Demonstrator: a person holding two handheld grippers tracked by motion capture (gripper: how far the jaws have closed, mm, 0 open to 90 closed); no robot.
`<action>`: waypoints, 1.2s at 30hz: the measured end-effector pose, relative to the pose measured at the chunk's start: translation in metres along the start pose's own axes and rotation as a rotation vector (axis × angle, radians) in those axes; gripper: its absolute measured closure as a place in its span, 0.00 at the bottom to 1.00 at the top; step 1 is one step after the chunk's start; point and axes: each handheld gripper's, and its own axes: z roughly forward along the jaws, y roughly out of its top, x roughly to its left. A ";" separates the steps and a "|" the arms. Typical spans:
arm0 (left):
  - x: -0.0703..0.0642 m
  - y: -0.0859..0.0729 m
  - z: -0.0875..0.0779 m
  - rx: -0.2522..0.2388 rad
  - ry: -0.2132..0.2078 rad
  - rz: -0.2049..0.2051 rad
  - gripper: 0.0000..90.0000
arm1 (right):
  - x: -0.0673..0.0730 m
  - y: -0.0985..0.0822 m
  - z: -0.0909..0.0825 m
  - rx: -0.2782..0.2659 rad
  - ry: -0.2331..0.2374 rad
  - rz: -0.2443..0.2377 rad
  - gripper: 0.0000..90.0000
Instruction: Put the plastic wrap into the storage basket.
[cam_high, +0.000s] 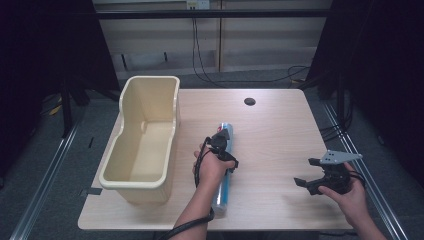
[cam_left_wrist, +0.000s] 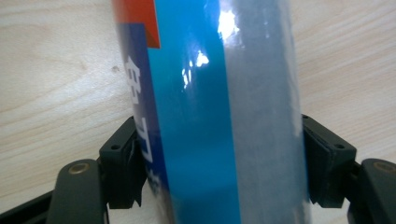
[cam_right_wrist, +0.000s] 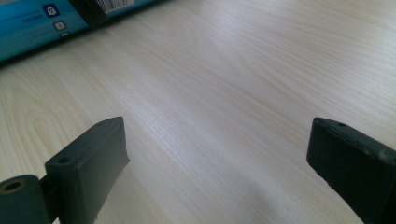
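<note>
A glossy blue cylindrical tube (cam_left_wrist: 205, 112), white characters illegible, is clamped by the left gripper (cam_left_wrist: 219, 172); right gripper (cam_right_wrist: 219, 168) held open; cream plastic tub (cam_high: 142, 135) stands leftward.

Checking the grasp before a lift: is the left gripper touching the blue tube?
Touching. In the left gripper view, both pads press the sides of the blue tube.

- cream plastic bin (cam_high: 142, 137) sits on the left side of the tabletop (cam_high: 280, 130), open top, one end wall taller than the other
- tabletop is light wood grain, with a small dark round hole (cam_high: 249, 101) near the far edge
- black cables (cam_high: 210, 60) hang down the pale wall panels behind
- metal rails (cam_high: 45, 175) run along the grey floor on both sides
</note>
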 end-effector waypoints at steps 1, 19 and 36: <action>-0.002 0.001 0.000 0.008 0.013 0.001 0.31 | 0.000 0.000 0.000 0.003 0.000 -0.001 0.05; 0.002 0.012 -0.041 0.166 -0.018 0.039 0.36 | 0.002 0.000 0.003 -0.002 0.031 -0.021 0.02; 0.005 0.018 -0.101 0.135 -0.038 0.060 0.36 | 0.002 0.001 0.003 -0.014 0.042 -0.012 0.02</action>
